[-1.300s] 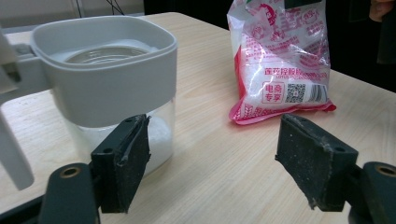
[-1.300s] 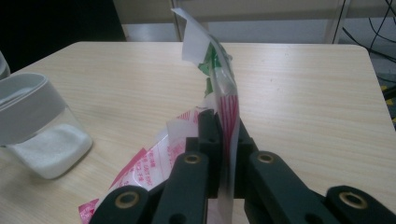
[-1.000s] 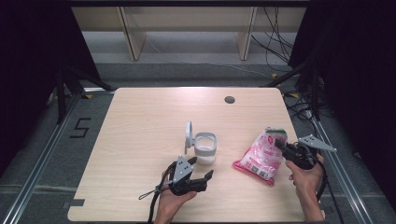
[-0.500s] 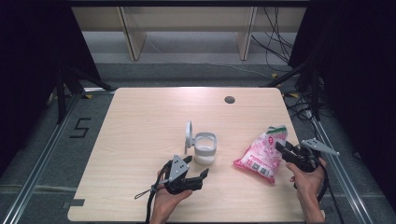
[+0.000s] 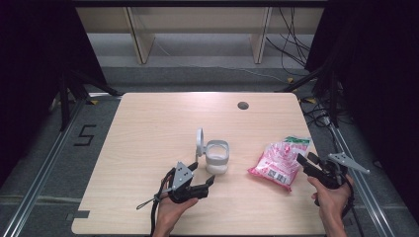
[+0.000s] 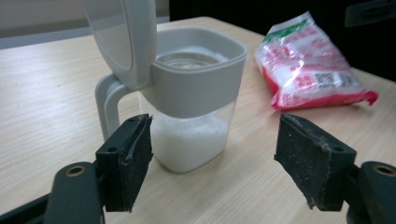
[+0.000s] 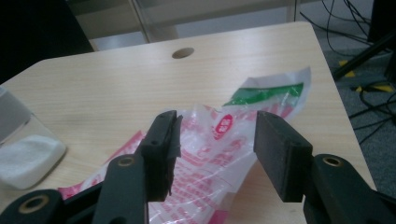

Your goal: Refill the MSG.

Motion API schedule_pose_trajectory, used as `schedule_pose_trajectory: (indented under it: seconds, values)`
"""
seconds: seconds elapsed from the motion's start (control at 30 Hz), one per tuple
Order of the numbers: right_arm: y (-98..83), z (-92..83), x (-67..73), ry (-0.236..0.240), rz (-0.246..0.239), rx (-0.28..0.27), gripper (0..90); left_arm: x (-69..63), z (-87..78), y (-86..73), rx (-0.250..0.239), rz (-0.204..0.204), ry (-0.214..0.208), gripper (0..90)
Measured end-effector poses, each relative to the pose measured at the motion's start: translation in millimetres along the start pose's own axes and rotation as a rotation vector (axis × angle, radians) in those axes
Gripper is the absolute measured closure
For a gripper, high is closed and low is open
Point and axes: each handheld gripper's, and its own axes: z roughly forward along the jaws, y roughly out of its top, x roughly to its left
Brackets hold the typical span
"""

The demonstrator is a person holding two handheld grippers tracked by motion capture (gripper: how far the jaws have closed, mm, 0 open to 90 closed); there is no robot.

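Note:
A clear container [image 5: 217, 157] with a grey rim stands mid-table, part full of white granules [image 6: 191, 140]. Its flip lid [image 5: 199, 142] stands open. My left gripper [image 5: 207, 183] sits just in front of it, open, with the container [image 6: 196, 88] between and beyond the two pads without touching them. A pink and white plastic bag [image 5: 276, 165] with a green top lies on the table at the right. My right gripper [image 5: 305, 158] is at the bag's right edge. Its jaws have just been opening and stand apart, the crumpled bag [image 7: 205, 149] between them, not pressed.
The light wooden table [image 5: 158, 128] has a round cable hole [image 5: 242, 105] near its far edge. The table's right edge is close to the right hand. Cables and stand legs [image 5: 316, 84] lie on the floor beyond the far right corner.
The right jaws have opened off the bag, and the gripper has drawn back slightly to the right. The bag has settled on the table. The left gripper has hardly moved.

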Motion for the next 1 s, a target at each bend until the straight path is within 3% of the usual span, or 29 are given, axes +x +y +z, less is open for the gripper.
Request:
schedule_pose_trajectory:
  seconds: [0.13, 0.23, 0.3, 0.4, 0.43, 0.5, 0.53, 0.57, 0.6, 0.63, 0.73, 0.8, 0.83, 1.0]
  values:
    - [0.3, -6.2, 10.0, 0.015, -0.025, -0.022, 49.6, 3.8, -2.9, 1.1, 0.004, 0.003, 0.010, 27.4]
    - [-1.2, -9.6, 18.0, 0.029, -0.038, 0.003, 49.5, 8.3, -4.8, 1.5, 0.010, 0.004, 0.029, 30.4]
    - [-2.8, -9.0, 21.4, 0.055, -0.063, 0.003, 49.4, 12.4, -6.6, 2.7, -0.010, 0.025, 0.047, 34.6]
    - [-5.1, -8.4, 28.3, 0.069, -0.080, 0.027, 48.4, 15.4, -8.3, 3.8, -0.018, 0.020, 0.059, 42.0]
    - [-6.7, -9.3, 32.4, 0.067, -0.055, 0.043, 48.1, 16.5, -9.7, 4.3, -0.014, 0.031, 0.070, 47.0]
    - [-7.8, -8.2, 33.0, 0.097, -0.090, 0.039, 47.9, 18.1, -11.8, 5.3, -0.044, 0.048, 0.059, 58.5]
    - [-8.2, -8.4, 35.2, 0.105, -0.086, 0.041, 47.7, 18.9, -12.6, 6.4, -0.057, 0.067, 0.057, 65.5]
    - [-8.6, -8.7, 35.5, 0.084, -0.115, 0.042, 47.5, 17.5, -14.2, 7.5, -0.042, 0.058, 0.076, 66.4]
    - [-9.4, -8.7, 38.5, 0.110, -0.096, 0.033, 47.2, 19.2, -14.8, 8.9, -0.037, 0.086, 0.083, 69.7]
    - [-10.1, -9.4, 41.7, 0.110, -0.086, 0.036, 47.0, 20.2, -15.0, 9.7, -0.038, 0.088, 0.098, 72.3]
    - [-10.5, -10.1, 44.4, 0.132, -0.139, 0.037, 47.0, 23.3, -15.9, 10.6, -0.041, 0.092, 0.105, 80.1]
    - [-12.3, -11.4, 51.8, 0.149, -0.103, 0.031, 47.0, 25.1, -17.0, 11.7, -0.034, 0.109, 0.119, 83.9]
    - [-11.8, -12.2, 51.7, 0.140, -0.135, 0.049, 47.0, 26.4, -17.4, 12.4, -0.037, 0.103, 0.137, 85.3]
    - [-15.4, -14.0, 61.1, 0.157, -0.168, 0.052, 47.0, 35.0, -14.1, 16.8, -0.024, 0.107, 0.154, 89.0]
